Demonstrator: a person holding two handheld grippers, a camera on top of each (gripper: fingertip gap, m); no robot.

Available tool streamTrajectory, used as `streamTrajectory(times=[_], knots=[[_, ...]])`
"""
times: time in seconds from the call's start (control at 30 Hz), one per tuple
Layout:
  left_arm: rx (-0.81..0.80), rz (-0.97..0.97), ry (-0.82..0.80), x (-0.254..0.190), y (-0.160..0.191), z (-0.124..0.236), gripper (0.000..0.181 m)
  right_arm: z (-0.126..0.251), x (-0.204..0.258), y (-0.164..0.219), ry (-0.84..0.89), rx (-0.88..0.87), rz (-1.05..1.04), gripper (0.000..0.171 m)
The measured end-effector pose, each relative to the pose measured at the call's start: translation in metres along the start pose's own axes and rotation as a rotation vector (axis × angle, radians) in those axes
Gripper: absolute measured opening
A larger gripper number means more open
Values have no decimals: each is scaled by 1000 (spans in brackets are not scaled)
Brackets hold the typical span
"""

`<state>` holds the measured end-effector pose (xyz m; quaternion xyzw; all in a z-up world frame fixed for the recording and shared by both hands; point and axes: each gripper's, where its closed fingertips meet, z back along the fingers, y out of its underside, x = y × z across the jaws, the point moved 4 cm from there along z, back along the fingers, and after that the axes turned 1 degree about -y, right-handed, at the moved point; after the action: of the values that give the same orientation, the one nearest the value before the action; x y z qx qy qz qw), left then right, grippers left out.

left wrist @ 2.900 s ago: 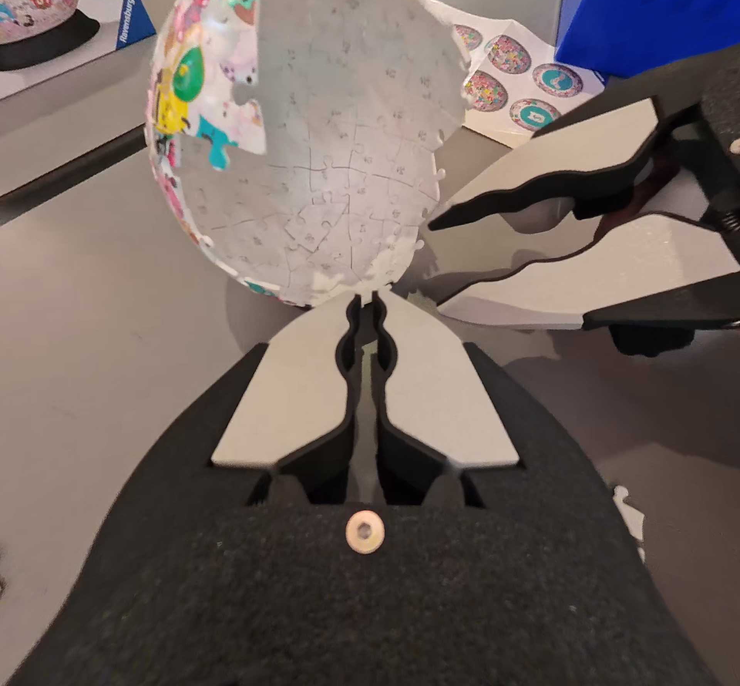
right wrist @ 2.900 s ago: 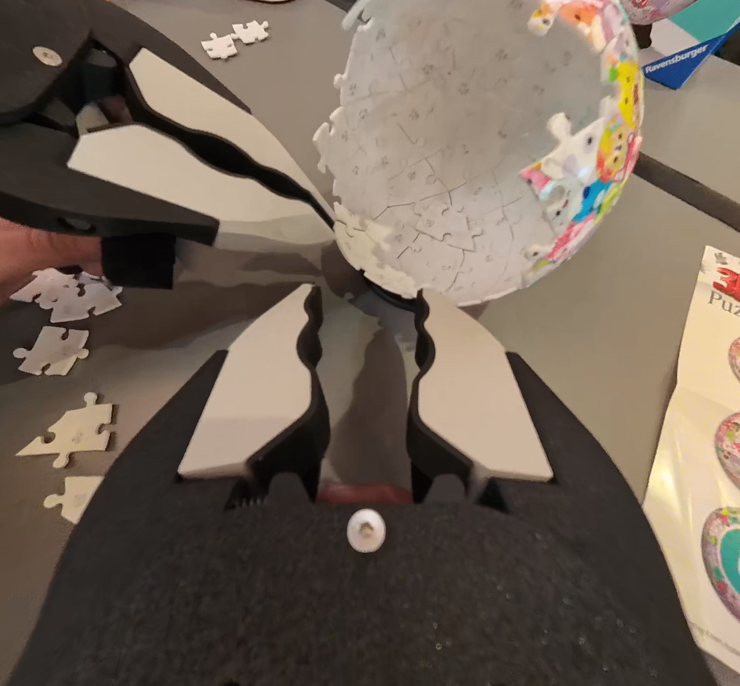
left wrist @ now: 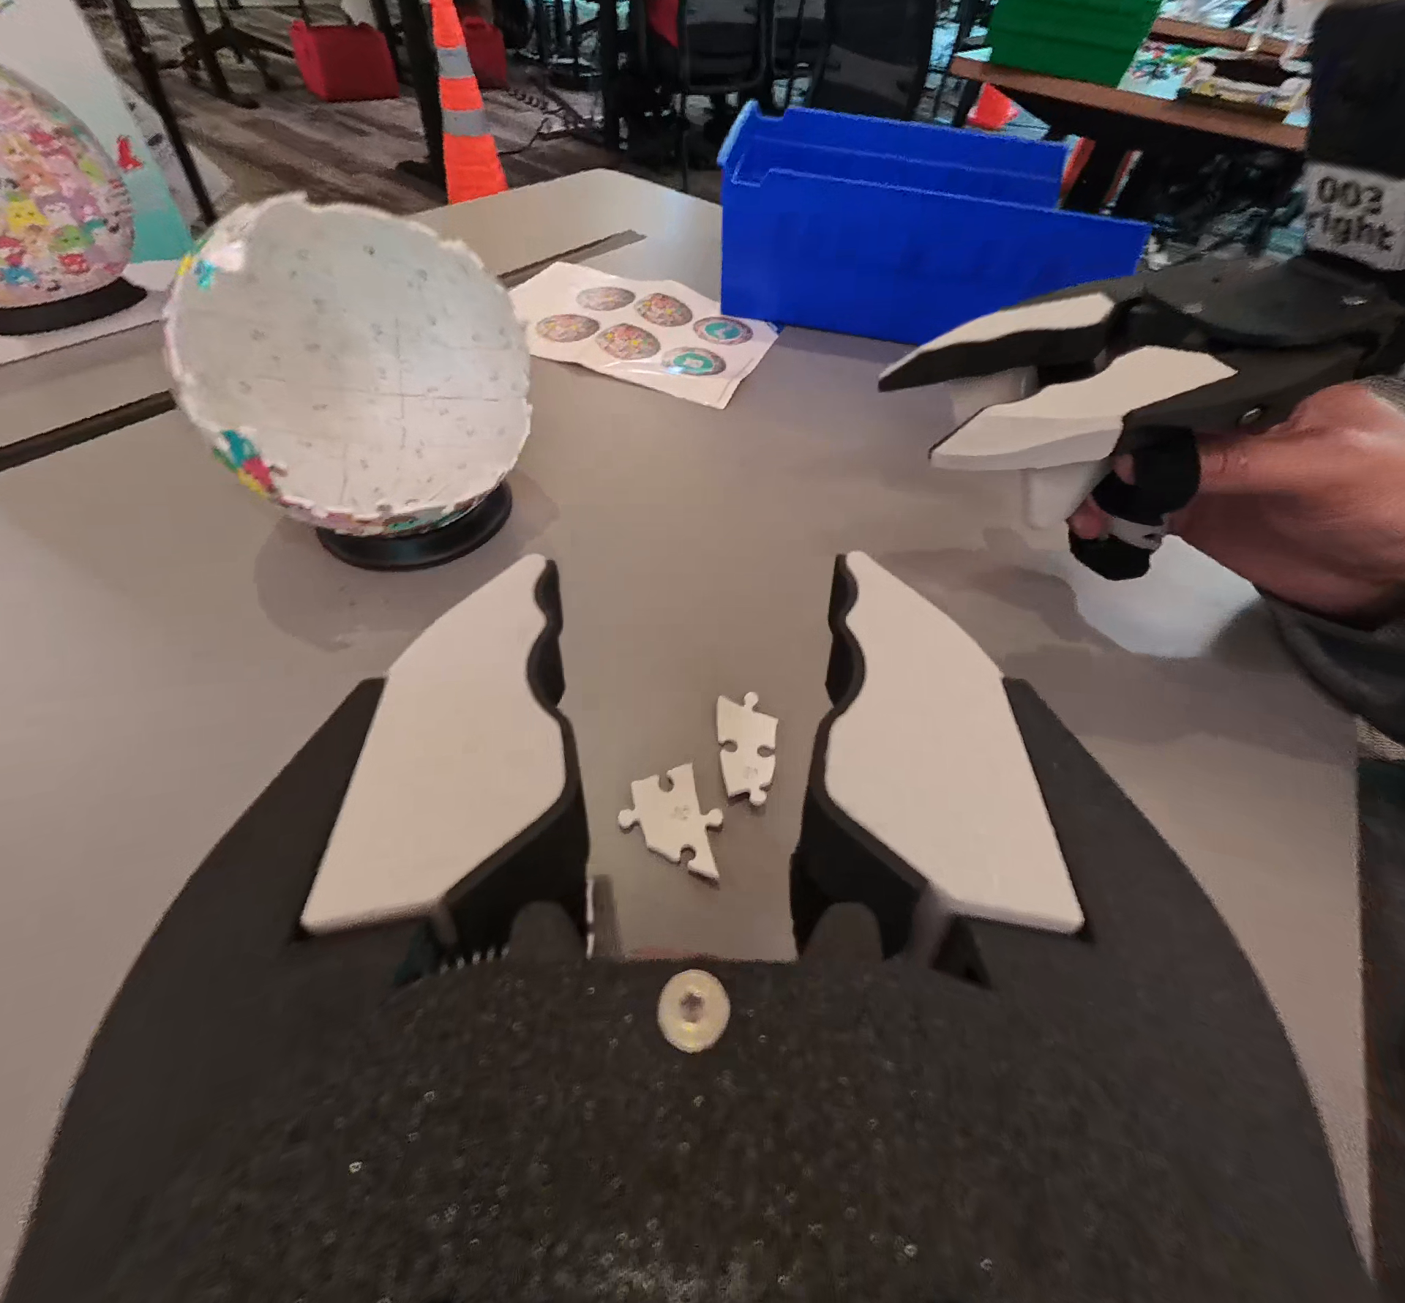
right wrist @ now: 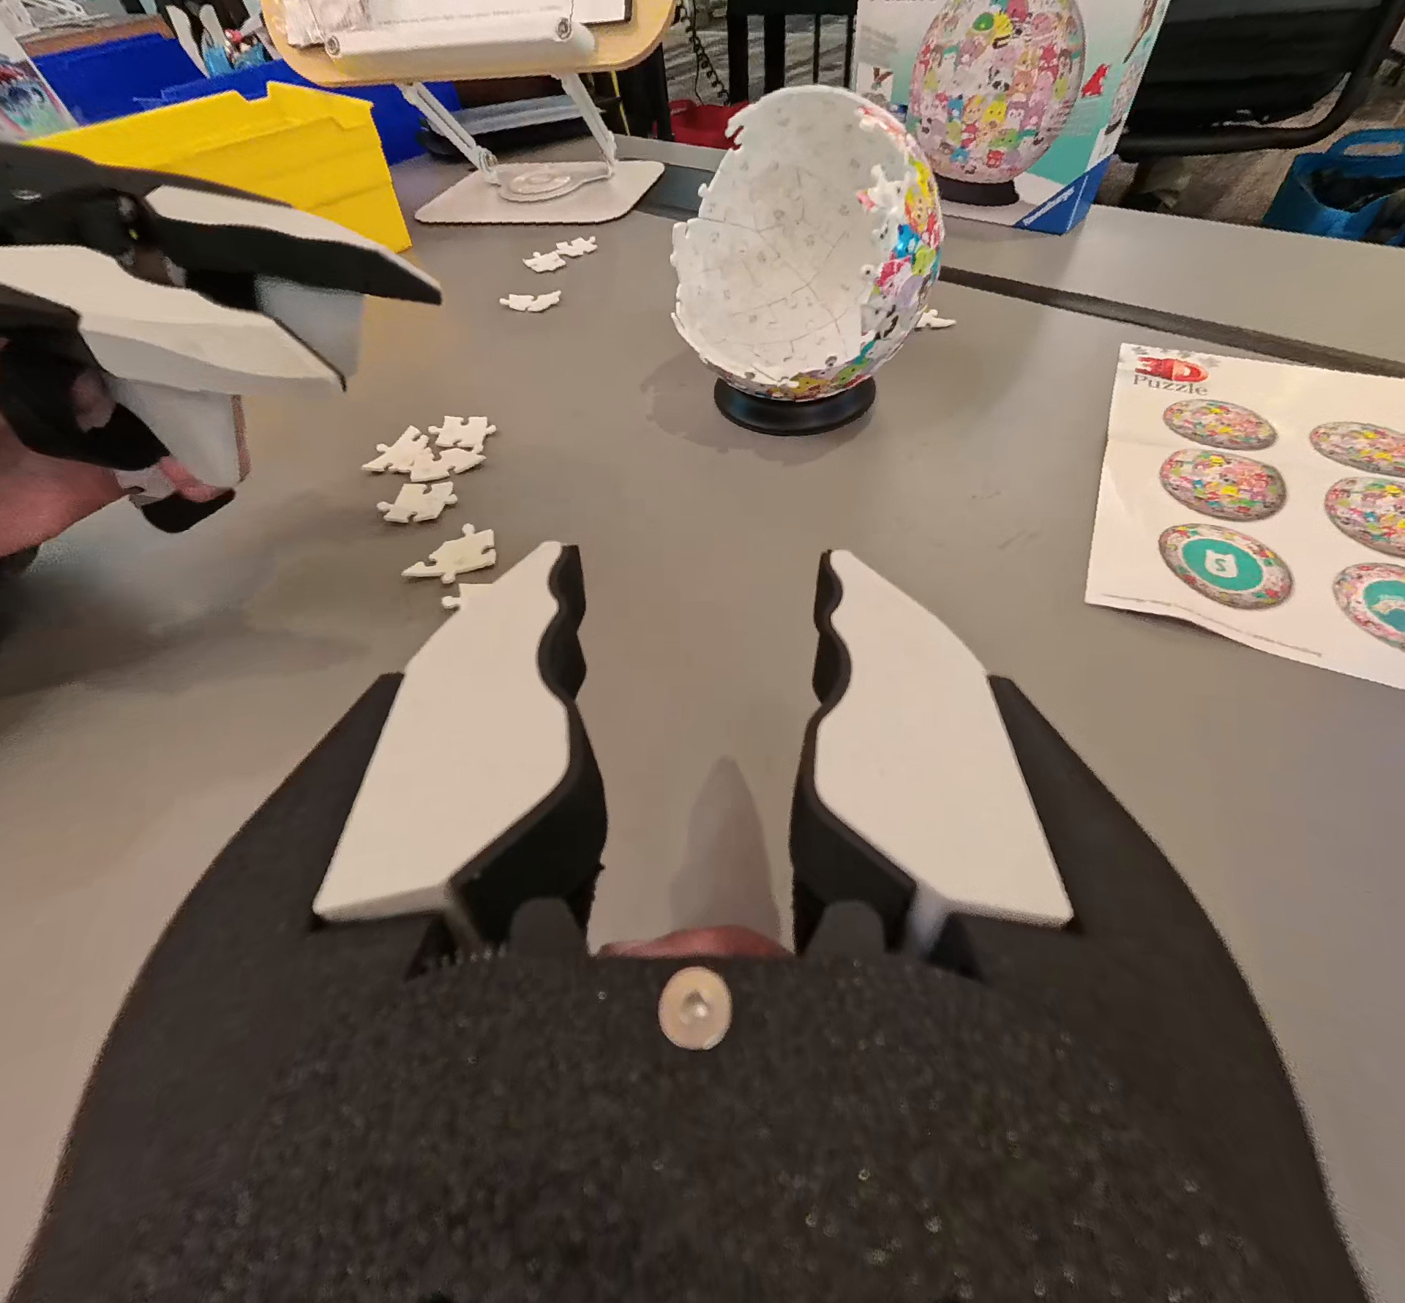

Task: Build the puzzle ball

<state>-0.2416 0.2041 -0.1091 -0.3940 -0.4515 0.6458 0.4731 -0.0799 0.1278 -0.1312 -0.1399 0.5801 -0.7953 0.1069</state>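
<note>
**Q:** Where does the build stand, and why is nothing being held?

**A:** The half-built puzzle ball (right wrist: 810,262) sits on its black ring stand (right wrist: 794,408), white hollow inside turned toward the cameras, apparently so its open edge can take more pieces. The left gripper (left wrist: 693,567) hangs with jaws spread wide and empty over two loose pieces (left wrist: 703,783) lying white side up, near the ball; it looks poised to choose one. The right gripper (right wrist: 696,559), also spread wide and empty, hovers on the ball's near side, away from any piece.

**Q:** And the setting?

**A:** A smooth grey table (right wrist: 684,491). Left of the ball lie more scattered pieces (right wrist: 429,456); to its right, a printed guide sheet (right wrist: 1262,498). Behind the ball stands the puzzle box (right wrist: 1011,42), with a yellow bin (right wrist: 251,148) farther left and a blue bin (left wrist: 905,240) beyond the sheet. The room behind is a workshop with desks, chairs and an orange cone (left wrist: 464,103).
</note>
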Motion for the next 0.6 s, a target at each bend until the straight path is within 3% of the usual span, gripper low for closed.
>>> streamTrajectory(times=[0.27,0.6], knots=[[-24,150,12,10,-54,-29,60,1,-3,0,5,1,2,58],[181,352,-222,45,-60,-94,64,4,-6,4,1,11,-24,59]])
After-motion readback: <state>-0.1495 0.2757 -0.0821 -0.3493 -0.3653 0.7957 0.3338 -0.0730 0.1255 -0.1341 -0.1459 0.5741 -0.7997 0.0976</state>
